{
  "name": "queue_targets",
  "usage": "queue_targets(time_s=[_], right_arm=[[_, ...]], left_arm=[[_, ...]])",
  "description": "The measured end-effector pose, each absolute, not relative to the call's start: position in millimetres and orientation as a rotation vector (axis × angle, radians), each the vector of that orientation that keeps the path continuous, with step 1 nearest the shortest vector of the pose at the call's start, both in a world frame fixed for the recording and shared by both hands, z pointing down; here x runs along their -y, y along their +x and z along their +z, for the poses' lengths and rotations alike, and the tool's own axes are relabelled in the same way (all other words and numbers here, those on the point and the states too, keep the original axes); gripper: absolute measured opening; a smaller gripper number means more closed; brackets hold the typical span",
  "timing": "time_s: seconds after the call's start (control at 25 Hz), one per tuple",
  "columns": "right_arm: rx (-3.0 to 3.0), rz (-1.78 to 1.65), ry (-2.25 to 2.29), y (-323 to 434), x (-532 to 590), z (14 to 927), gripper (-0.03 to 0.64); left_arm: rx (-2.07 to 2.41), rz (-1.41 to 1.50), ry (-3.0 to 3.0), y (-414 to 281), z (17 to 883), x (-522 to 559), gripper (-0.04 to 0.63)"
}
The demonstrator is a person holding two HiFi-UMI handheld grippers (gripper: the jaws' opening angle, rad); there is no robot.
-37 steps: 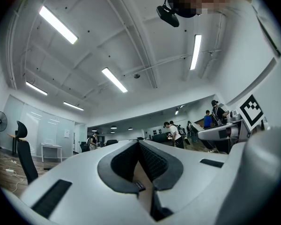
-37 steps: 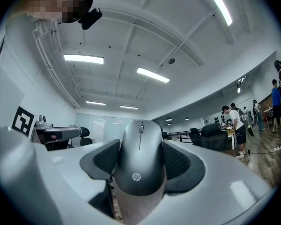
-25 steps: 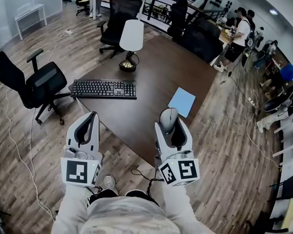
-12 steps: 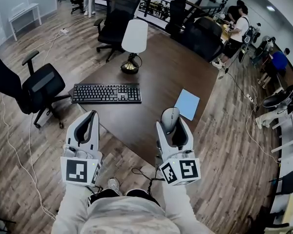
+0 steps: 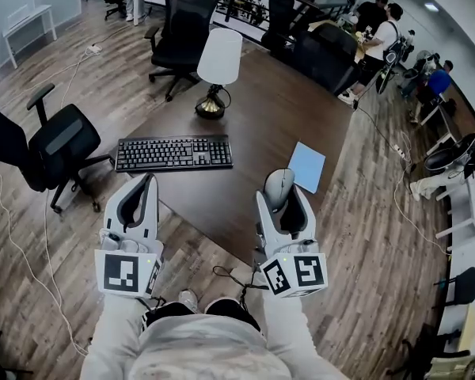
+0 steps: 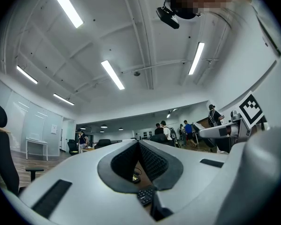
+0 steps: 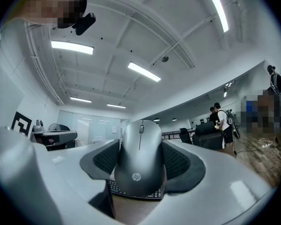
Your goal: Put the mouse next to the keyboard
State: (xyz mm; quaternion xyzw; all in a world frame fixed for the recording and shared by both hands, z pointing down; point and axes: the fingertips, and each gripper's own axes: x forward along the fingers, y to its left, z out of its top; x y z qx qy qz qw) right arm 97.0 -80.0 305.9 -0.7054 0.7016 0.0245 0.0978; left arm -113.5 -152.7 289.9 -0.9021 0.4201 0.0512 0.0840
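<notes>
A grey mouse point(image 5: 279, 187) point(image 7: 140, 162) sits clamped between the jaws of my right gripper point(image 5: 282, 200) point(image 7: 141, 165), held in the air over the near right part of the dark brown table point(image 5: 261, 117). The black keyboard point(image 5: 174, 153) lies flat on the table's left side, well to the left of the mouse. My left gripper point(image 5: 139, 198) point(image 6: 143, 165) hangs near the table's front left edge, its jaws closed together with nothing between them. In the right gripper view a strip of keyboard point(image 7: 136, 191) shows under the mouse.
A white-shaded lamp point(image 5: 218, 66) stands behind the keyboard. A light blue pad point(image 5: 307, 166) lies on the table just right of the mouse. Black office chairs point(image 5: 47, 145) flank the table on the left and at the back. People point(image 5: 380, 30) stand at the far right.
Both grippers hold their pose. The view has shifted slightly, so the table and keyboard sit a little nearer; the mouse stays gripped.
</notes>
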Motion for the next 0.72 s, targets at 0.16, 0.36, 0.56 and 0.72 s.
queue_targets(time_s=[0.16, 0.36, 0.56, 0.72], right_arm=[[-2.066, 0.079, -2.102, 97.1, 85.1, 303.5, 0.298], [-2.059, 0.073, -2.108, 101.1, 93.6, 303.6, 0.298], [-2.056, 0.069, -2.118, 111.7, 111.3, 304.4, 0.298], [-2.061, 0.066, -2.122, 121.3, 132.0, 304.5, 0.298]], left_arm=[[-1.244, 0.167, -2.698, -114.0, 289.9, 160.8, 0.004], [-1.246, 0.174, -2.702, -112.3, 291.3, 172.4, 0.005], [-1.251, 0.179, -2.695, -106.9, 289.2, 190.4, 0.005], [-1.251, 0.180, -2.695, -98.1, 287.5, 207.5, 0.005]])
